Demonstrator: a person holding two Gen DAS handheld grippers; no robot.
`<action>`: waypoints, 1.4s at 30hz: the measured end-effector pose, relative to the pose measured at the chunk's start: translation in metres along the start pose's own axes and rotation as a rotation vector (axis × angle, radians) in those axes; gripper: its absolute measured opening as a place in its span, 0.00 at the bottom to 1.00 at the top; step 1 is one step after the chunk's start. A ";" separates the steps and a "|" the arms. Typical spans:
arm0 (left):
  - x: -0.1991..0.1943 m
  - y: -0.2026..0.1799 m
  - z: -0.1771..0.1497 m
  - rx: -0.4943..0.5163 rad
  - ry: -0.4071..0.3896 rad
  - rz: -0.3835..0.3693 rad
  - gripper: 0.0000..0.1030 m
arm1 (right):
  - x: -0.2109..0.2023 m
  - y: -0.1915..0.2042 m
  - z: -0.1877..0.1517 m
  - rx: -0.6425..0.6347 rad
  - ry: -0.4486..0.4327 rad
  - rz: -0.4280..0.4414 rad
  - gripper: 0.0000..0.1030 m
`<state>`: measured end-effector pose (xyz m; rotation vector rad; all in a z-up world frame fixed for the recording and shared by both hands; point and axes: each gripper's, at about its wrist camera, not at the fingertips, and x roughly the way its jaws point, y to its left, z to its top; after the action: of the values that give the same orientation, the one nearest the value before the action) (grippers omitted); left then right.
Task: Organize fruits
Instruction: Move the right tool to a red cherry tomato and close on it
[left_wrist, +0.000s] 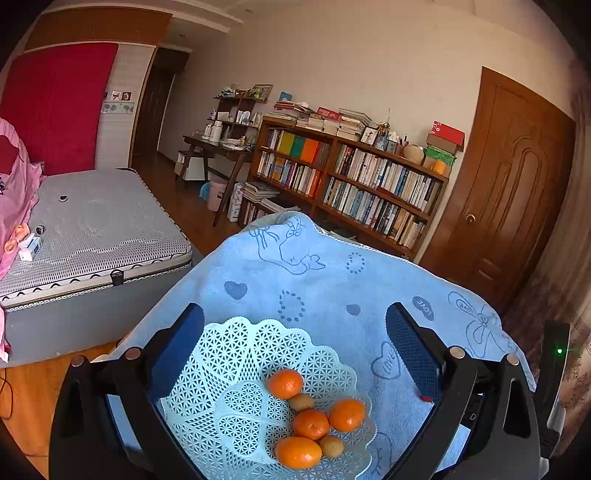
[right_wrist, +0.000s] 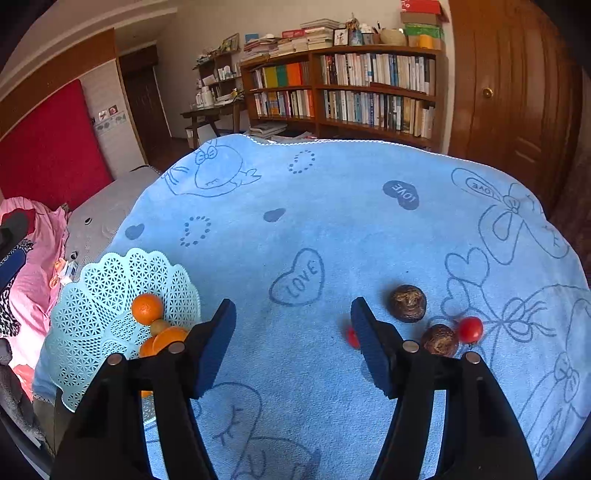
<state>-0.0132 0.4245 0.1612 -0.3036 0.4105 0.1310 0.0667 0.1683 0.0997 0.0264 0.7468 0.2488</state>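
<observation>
Fruit basket (left_wrist: 236, 354), pale lattice plastic, standing on the blue towel (right_wrist: 332, 229) that covers the surface, toward its left side; it holds four oranges (left_wrist: 284, 383) and two small brownish-green fruits (left_wrist: 301, 402), counted in the left wrist view; in the right wrist view only part of this load shows. Loose fruit lies on the towel well apart from the basket, to the right: two dark brown wrinkled fruits (right_wrist: 407, 302), one beyond the other, and two small red fruits (right_wrist: 470, 329), one of them half hidden behind the right finger (right_wrist: 373, 350). Left gripper (left_wrist: 295, 332) hovers over the basket, fingers spread wide and holding nothing, the basket's contents showing between them; right gripper (right_wrist: 293, 339) hovers over bare towel, fingers likewise spread and empty, the loose fruit just beyond its right finger. Step in hand, as judged: gathering the remaining fruit into the basket, with six pieces in and four out. The next move would call for swinging the right gripper rightward to centre one loose fruit between its fingers, then a light close, since the round pieces may roll on the soft towel. Beyond: a bed (left_wrist: 99, 221), a bookshelf (left_wrist: 351, 177), a wooden door (left_wrist: 509, 192).
</observation>
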 end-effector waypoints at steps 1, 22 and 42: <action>0.000 -0.001 -0.001 0.003 0.002 -0.002 0.97 | -0.001 -0.005 0.001 0.003 -0.002 -0.009 0.63; 0.009 -0.037 -0.022 0.101 0.060 -0.052 0.97 | 0.017 -0.123 0.001 0.178 0.096 -0.131 0.65; 0.024 -0.059 -0.041 0.158 0.121 -0.076 0.97 | 0.075 -0.169 -0.014 0.340 0.230 -0.223 0.46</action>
<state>0.0046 0.3572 0.1308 -0.1713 0.5258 0.0058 0.1468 0.0211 0.0202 0.2382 1.0068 -0.0921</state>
